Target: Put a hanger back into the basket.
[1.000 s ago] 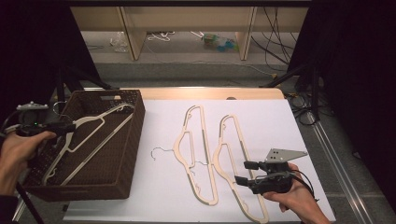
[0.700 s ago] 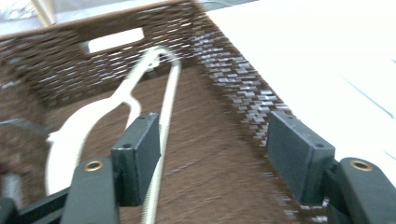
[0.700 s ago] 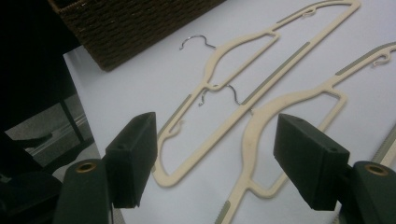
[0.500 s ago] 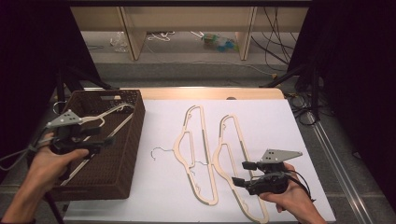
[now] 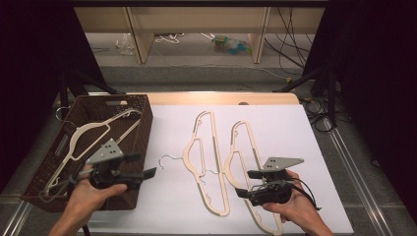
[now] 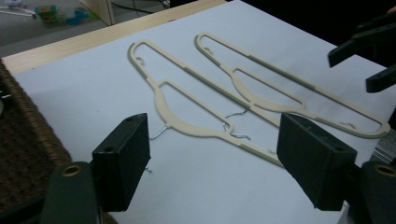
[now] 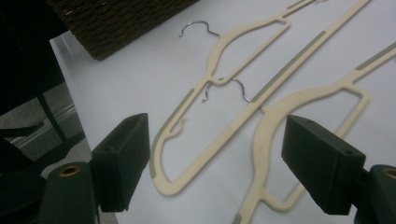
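Hangers (image 5: 209, 162) lay 2 abreast on the white sheet (image 5: 167, 196), 1 already binned in my basket (image 5: 140, 105), so I swung the left gripper (image 5: 147, 173), jaws just opening and empty, across to them, right gripper (image 5: 246, 183) likewise spreading over the nearer one.

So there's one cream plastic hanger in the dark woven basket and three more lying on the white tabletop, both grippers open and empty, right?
Not quite: only two cream plastic hangers lie on the white tabletop, one nearer the dark woven basket, the other beside it, as the high view shows. One cream hanger is in the basket, and the left gripper and right gripper are both open and empty.
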`<move>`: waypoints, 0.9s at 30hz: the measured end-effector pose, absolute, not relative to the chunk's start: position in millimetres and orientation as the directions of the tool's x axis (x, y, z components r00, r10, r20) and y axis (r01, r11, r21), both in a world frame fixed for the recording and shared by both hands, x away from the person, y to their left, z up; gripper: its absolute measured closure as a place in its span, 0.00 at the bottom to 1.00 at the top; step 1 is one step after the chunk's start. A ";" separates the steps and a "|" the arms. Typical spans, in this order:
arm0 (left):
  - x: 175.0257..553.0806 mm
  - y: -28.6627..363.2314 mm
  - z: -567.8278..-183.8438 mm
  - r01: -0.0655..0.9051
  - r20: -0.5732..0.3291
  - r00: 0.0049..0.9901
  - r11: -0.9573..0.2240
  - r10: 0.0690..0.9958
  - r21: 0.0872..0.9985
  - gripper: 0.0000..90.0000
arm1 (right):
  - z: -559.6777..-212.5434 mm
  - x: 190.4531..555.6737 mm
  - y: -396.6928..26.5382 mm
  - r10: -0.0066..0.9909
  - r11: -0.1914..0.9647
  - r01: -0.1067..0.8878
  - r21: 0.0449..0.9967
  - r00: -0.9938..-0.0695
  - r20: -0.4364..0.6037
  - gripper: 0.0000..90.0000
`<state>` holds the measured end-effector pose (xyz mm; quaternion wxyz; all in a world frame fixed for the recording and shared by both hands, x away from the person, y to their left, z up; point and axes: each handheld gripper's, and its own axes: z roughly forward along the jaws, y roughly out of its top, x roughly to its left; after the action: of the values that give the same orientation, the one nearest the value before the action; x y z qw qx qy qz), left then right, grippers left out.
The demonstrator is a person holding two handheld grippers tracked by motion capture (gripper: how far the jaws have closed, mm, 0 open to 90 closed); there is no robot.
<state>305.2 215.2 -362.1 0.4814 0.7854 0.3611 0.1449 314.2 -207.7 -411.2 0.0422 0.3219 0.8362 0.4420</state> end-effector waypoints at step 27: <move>266.1 182.7 -413.8 0.370 -0.090 0.776 -0.335 0.625 0.867 0.23 | -432.6 335.4 -133.3 0.526 0.556 0.468 0.687 -0.838 0.145 0.26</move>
<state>266.1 182.7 -413.8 0.4874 0.8064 0.3084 0.1308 335.4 -133.3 -432.6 0.0382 0.2818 0.8814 0.3773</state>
